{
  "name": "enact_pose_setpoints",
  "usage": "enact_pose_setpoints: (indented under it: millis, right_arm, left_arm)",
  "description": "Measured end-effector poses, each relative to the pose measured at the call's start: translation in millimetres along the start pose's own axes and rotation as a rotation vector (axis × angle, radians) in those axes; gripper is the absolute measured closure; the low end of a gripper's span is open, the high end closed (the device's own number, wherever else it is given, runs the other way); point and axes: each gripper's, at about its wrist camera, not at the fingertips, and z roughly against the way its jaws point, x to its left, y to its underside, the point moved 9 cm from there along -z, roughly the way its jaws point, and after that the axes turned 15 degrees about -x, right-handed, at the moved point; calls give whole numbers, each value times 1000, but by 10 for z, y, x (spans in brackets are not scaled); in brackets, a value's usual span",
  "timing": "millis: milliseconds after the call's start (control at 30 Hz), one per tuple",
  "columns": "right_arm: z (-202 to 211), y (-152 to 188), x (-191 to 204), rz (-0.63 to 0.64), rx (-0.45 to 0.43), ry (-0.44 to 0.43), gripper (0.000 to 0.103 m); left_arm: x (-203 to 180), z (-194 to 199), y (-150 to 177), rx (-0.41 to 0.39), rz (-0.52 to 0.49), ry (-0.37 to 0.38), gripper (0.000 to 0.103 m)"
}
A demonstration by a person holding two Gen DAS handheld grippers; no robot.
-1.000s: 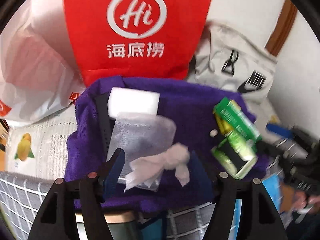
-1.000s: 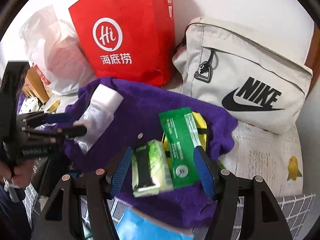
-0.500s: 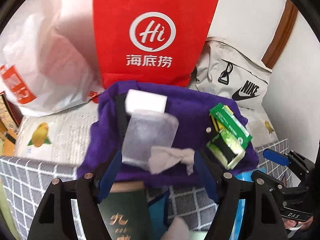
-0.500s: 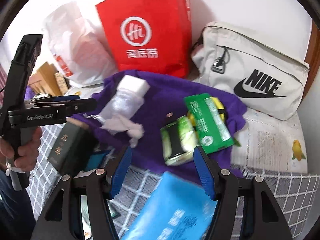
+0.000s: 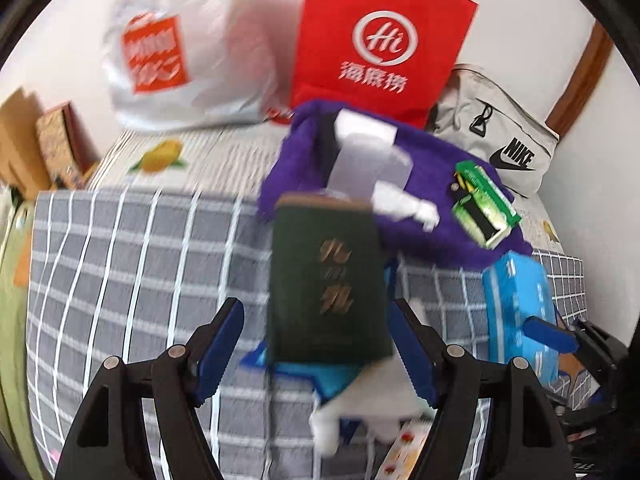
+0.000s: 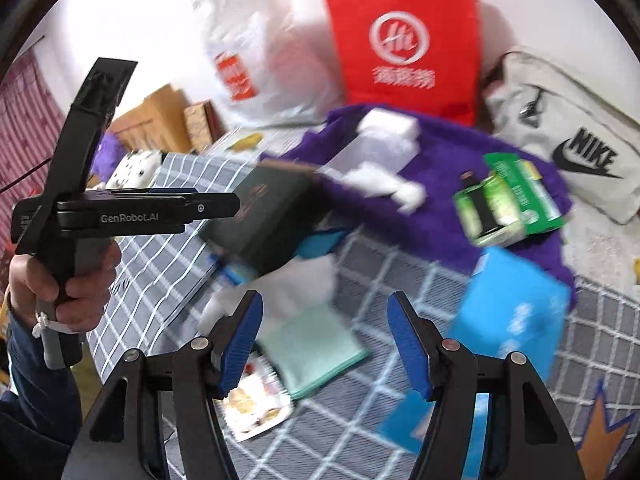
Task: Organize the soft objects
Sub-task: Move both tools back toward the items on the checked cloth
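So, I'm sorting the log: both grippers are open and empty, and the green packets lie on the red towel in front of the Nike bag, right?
Not quite: the towel is purple, as the right wrist view shows. The green packets do lie on it before the Nike bag, and both grippers, left and right, are open and empty.

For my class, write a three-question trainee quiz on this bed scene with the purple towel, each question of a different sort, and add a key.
1. True or false: the green packets lie on the purple towel.
2. Which thing stands against the wall behind the towel? A. a red bag B. a blue bucket C. a wooden chair
3. Fill in: both tongs, the left tongs and the right tongs, are ____ and hold nothing.

Key: 1 true; 2 A; 3 open
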Motion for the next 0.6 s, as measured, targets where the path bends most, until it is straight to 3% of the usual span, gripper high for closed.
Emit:
enact_pose_setpoints:
  millis: [200,600]
  right_arm:
    - [-218,229,209,-23,64,-14,39]
    - [-504,355,195,-60,103,77,32]
  left_arm:
    - [222,153,271,10,24,-19,30]
    - [533,265,533,14,60,-13,30]
